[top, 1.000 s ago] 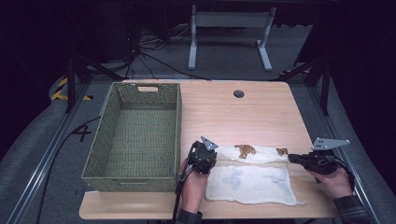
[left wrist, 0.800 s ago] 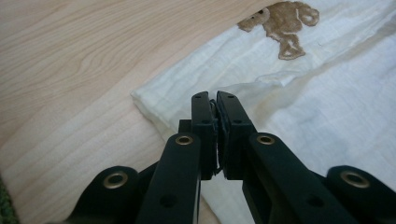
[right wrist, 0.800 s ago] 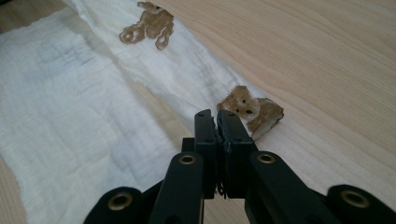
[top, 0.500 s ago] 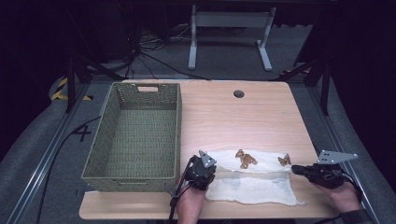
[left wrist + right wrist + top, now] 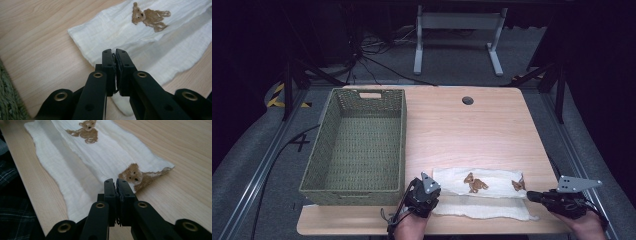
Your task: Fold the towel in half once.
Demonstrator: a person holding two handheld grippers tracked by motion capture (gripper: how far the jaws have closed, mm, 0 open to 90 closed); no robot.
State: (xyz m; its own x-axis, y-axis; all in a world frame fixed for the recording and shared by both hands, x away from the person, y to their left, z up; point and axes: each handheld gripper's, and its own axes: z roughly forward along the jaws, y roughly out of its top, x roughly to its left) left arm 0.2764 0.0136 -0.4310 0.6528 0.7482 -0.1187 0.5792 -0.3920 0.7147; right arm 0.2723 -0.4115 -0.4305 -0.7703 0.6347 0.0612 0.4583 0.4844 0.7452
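1. At the near edge of the wooden surface (image 5: 472,130): one white muslin cloth (image 5: 482,197), crinkled in texture, lying flat as a long band that runs left to right, folded so that an upper layer overlaps a lower strip nearest the person.
2. Print on the cloth: brown teddy bears; one bear (image 5: 475,183) near the middle of the upper layer, a second bear (image 5: 517,184) at the right end, partly turned under at the corner.
3. Left gripper (image 5: 428,196): at the cloth's left end, fingers pressed together with a fold of the white fabric beneath and between them.
4. Right gripper (image 5: 532,196): at the cloth's right end, fingers likewise closed; in its own view they sit over the fabric just short of the second bear, and whether they pinch the fabric cannot be told.
5. Green woven basket (image 5: 357,145): left of the cloth, apart from it.
6. Change since a second ago: both grippers have come toward the near edge, and the cloth, then a broader rectangle, now lies narrower and closer to the person.
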